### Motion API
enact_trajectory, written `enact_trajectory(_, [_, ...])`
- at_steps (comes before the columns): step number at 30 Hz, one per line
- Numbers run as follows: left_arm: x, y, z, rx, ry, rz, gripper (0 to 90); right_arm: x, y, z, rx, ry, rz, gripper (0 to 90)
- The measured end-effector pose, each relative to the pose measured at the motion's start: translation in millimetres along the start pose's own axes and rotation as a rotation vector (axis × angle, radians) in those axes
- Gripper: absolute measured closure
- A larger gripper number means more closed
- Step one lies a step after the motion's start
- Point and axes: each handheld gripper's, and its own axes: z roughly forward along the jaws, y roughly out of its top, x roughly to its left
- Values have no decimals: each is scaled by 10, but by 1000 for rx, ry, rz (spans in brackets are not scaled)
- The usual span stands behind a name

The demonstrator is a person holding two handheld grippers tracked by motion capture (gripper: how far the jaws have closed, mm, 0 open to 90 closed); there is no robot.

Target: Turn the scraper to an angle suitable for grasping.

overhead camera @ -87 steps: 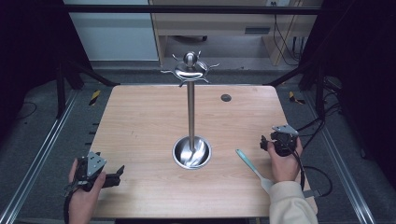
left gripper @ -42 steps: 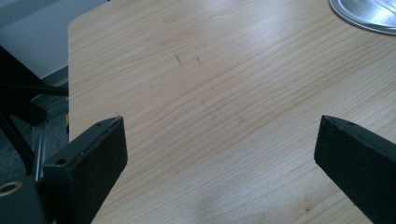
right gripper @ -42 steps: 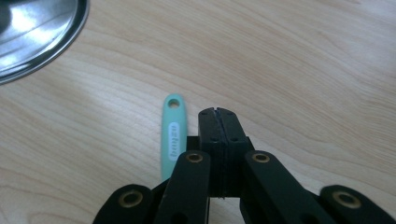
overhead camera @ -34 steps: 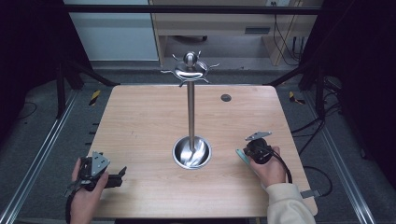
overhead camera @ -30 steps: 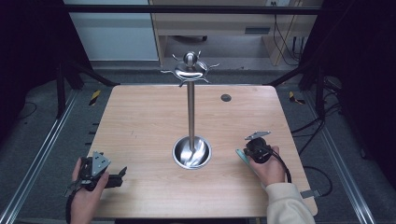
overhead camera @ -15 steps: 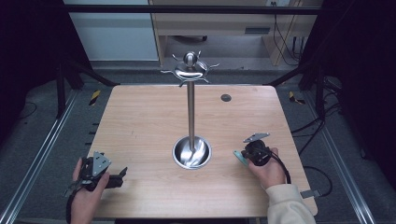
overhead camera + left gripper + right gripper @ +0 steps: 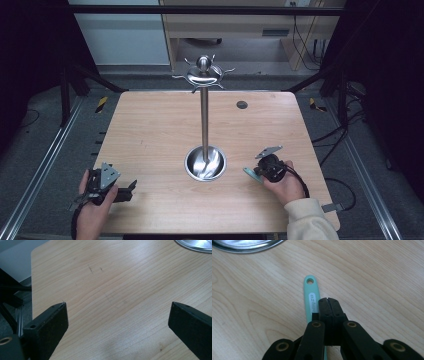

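A tall steel stand [image 7: 204, 120] rises from its round base [image 7: 205, 163] at the middle of the surface [image 7: 150, 125], the one upright obstacle. Bare wood lies open left and right of the stand. A turquoise handle [image 7: 312, 298] lies flat just right of the base.

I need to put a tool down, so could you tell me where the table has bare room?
Bare wood spans from the stand's bowl base to the far edge and left edge. Crowded: the right gripper over the teal handle.
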Motion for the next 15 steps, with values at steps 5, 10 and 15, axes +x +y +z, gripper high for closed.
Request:
enact_trajectory(5, [12, -2, -32, -20, 14, -6, 25, 59, 73, -91, 5, -15, -43, 900])
enact_trajectory(10, [11, 16, -52, -35, 21, -8, 24, 61, 148, -114, 58, 1, -83, 900])
enact_trajectory(15, [14, 12, -26, -26, 14, -8, 24, 36, 285, -118, 136, 35, -92, 852])
